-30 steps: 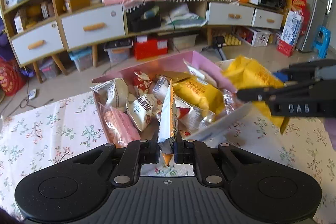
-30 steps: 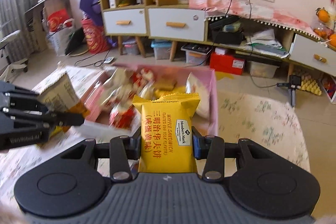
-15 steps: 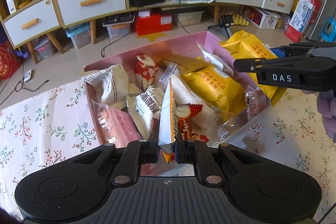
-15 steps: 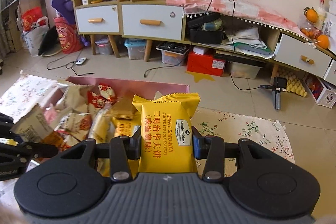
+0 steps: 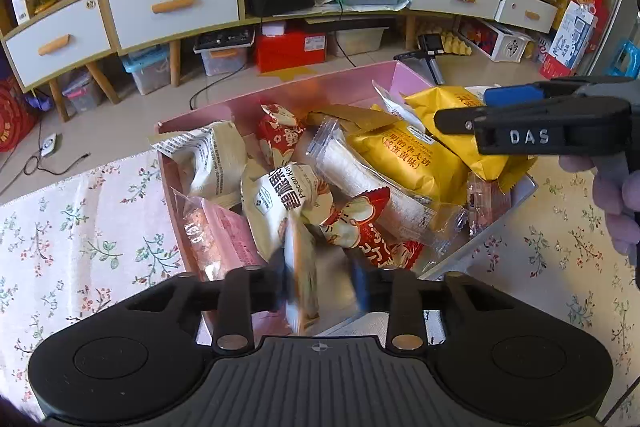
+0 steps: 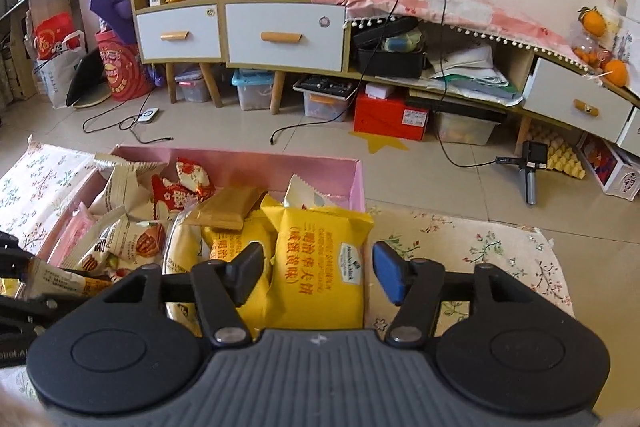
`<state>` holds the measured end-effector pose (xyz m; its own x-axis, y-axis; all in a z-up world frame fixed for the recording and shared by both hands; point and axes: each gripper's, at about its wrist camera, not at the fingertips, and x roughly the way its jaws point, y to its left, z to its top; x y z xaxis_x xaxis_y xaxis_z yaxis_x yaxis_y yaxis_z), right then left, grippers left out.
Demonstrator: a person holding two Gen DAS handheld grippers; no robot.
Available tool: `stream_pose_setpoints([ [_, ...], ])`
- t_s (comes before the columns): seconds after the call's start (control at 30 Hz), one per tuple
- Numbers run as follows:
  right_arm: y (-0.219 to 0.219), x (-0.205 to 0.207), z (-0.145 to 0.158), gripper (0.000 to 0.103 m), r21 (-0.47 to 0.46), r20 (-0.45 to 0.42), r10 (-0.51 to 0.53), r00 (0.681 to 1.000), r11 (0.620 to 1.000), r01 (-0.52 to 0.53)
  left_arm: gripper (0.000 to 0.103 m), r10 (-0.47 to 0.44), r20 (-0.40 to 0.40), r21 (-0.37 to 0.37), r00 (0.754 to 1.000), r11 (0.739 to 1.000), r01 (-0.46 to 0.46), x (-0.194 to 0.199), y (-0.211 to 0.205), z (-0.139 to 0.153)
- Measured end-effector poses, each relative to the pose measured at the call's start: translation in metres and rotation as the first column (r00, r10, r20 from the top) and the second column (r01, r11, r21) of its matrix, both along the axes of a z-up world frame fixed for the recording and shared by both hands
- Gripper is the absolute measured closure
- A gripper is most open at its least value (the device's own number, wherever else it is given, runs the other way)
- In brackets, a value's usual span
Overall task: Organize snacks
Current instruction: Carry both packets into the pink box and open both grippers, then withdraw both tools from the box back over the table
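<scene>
A pink box [image 5: 280, 95] on the floral tablecloth holds several snack packets; it also shows in the right wrist view [image 6: 240, 163]. My left gripper [image 5: 320, 287] is open over the box's near side, and a thin white-and-orange packet [image 5: 302, 283] drops blurred between its fingers. My right gripper [image 6: 316, 275] is open over the box's right end, and the yellow waffle sandwich packet [image 6: 320, 267] lies loose below it on another yellow packet [image 6: 228, 247]. The right gripper also shows in the left wrist view [image 5: 520, 131].
The floral tablecloth [image 5: 80, 227] spreads on both sides of the box. Beyond the table edge are tiled floor, cables, storage bins and a low cabinet with drawers [image 6: 280, 35]. A small camera tripod [image 6: 528, 163] stands on the floor at right.
Both grippers opened. The left let go of the thin packet, which is falling into the box. The right released the yellow waffle packet, which now lies in the box's right end.
</scene>
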<state>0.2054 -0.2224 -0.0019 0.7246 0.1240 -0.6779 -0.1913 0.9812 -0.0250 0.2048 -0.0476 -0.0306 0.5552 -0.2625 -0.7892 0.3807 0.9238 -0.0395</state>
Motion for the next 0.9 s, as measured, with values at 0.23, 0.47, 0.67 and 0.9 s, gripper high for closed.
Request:
stream_pose_setpoints([
  [0.23, -0.003, -0.007, 0.012, 0.034, 0.005, 0.027, -0.015, 1.0, 1.0, 0.015, 0.033, 0.008, 0.049, 0.014, 0.999, 1.0, -0.008, -0.009, -0.005, 0.012],
  [0.47, -0.001, -0.023, 0.026, 0.027, 0.003, 0.046, -0.007, 0.999, 1.0, 0.006, 0.025, 0.007, 0.082, 0.003, 0.997, 1.0, -0.007, -0.025, -0.003, 0.032],
  [0.67, 0.001, -0.042, 0.039, 0.023, 0.015, 0.059, -0.007, 0.998, 1.0, 0.006, 0.019, 0.004, 0.101, -0.011, 0.995, 1.0, -0.003, -0.047, 0.002, 0.049],
  [0.9, 0.005, -0.072, 0.045, 0.017, 0.019, 0.054, -0.011, 0.998, 1.0, 0.01, 0.012, 0.019, 0.103, -0.047, 0.995, 0.999, -0.014, -0.08, 0.015, 0.055],
])
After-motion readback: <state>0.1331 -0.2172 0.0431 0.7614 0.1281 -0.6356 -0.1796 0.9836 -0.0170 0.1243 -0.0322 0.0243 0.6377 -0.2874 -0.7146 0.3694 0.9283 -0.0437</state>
